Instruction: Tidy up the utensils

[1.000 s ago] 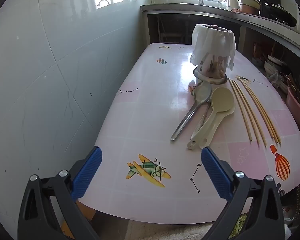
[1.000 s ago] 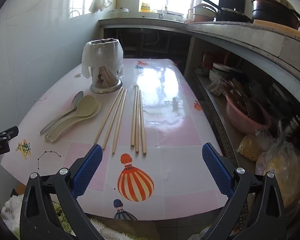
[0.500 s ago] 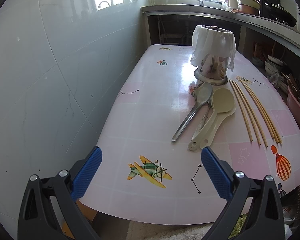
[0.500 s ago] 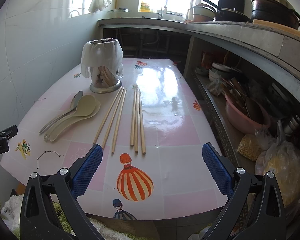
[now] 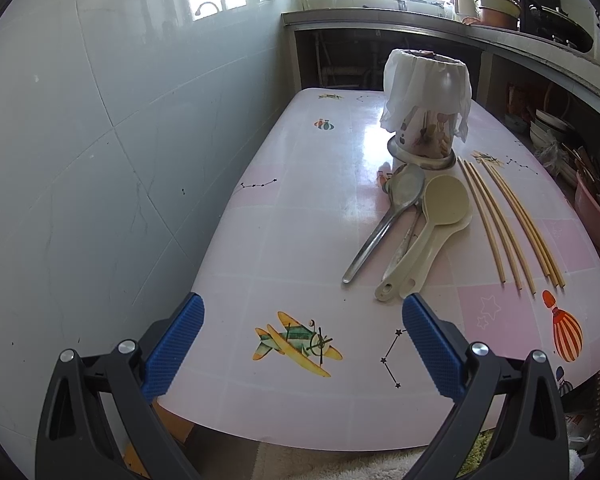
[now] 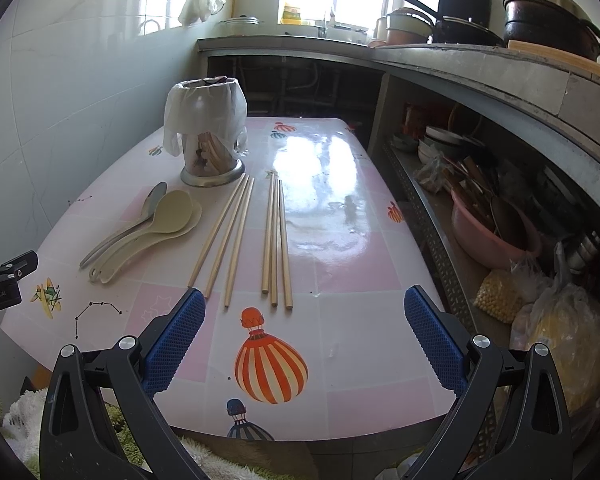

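Note:
A metal utensil holder (image 5: 425,136) (image 6: 208,152) with a white bag lining its rim stands on the pink table (image 5: 300,232) (image 6: 332,208). In front of it lie a steel spoon (image 5: 384,228) (image 6: 140,216), two beige plastic spoons (image 5: 432,224) (image 6: 160,228) and several wooden chopsticks (image 5: 508,224) (image 6: 256,236) in two groups. My left gripper (image 5: 302,338) hangs open over the table's near left corner, short of the spoon handles. Open too, my right gripper (image 6: 304,338) hovers above the front edge, just short of the chopstick ends. Neither holds anything.
A tiled wall (image 5: 100,160) runs along the table's left side. To the right, a counter shelf (image 6: 480,200) is packed with a pink basin (image 6: 488,236), dishes and bags. A fluffy rug (image 6: 28,408) lies below the front edge.
Both grippers have crept slightly forward toward the utensils. Nothing on the table has moved, and both stay open.

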`<state>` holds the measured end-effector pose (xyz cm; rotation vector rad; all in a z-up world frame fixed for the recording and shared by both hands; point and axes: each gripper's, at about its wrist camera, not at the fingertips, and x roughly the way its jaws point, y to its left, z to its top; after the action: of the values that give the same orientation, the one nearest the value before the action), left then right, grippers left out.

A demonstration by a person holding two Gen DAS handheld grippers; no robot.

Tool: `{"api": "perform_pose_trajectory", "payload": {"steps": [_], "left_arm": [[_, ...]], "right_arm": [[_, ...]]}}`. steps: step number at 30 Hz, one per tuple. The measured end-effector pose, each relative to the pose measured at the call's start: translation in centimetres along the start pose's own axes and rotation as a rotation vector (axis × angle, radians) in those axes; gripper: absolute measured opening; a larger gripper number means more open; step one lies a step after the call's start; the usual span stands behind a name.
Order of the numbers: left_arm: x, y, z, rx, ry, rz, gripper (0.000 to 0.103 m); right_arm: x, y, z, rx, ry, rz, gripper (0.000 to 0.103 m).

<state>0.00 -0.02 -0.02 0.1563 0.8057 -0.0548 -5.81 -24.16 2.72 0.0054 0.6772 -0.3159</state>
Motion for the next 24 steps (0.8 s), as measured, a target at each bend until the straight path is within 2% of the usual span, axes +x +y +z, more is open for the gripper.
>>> {"api": "perform_pose_trajectory", "payload": {"steps": [24], "left_arm": [[-0.02,-0.19,0.1,0.004,-0.002,-0.002,0.097]], "right_arm": [[0.09,-0.02,-0.08,0.003,0.001,0.001,0.095]]}}
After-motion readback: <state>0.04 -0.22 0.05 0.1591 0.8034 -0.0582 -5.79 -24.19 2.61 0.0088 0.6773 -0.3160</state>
